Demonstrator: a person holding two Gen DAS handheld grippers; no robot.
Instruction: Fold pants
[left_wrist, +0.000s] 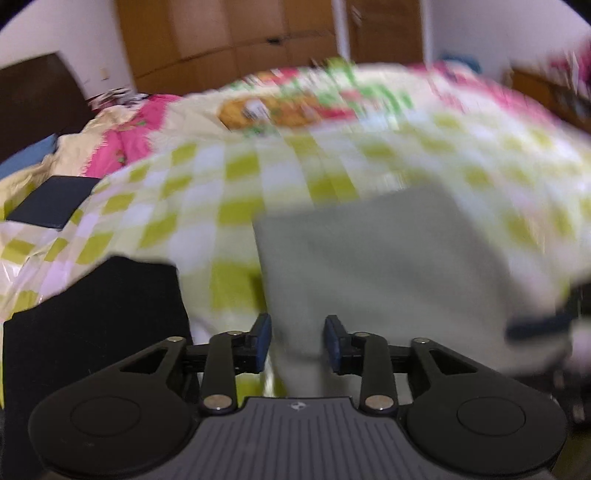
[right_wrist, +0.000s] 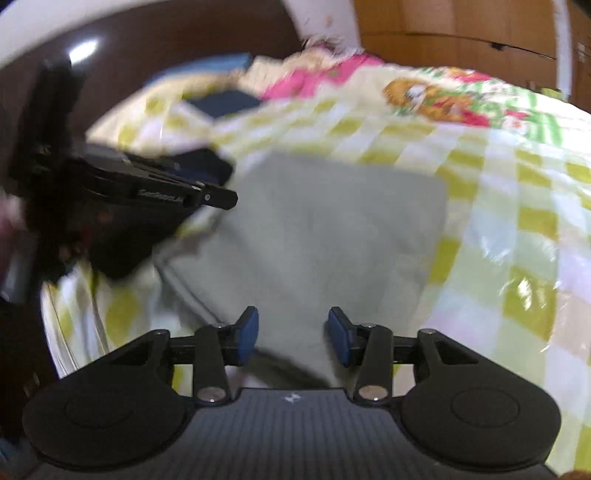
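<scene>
Two claws are seen spread above the grey pants (left_wrist: 388, 258), which lie as a folded block on the checked bed (left_wrist: 192, 206); the near edge sits between the left claw (left_wrist: 298, 341) and right claw (right_wrist: 293, 334) alike; neither is judged nearer.

Bed cover (left_wrist: 236, 173), green-and-white check, blurred. Pink bedding (left_wrist: 122, 144) far left of tool. Dark folded item (left_wrist: 51, 203) left on bed. Black cloth (left_wrist: 99, 314) near left. Wooden wardrobe (left_wrist: 229, 33) behind. Dark headboard (right_wrist: 155, 48).
</scene>
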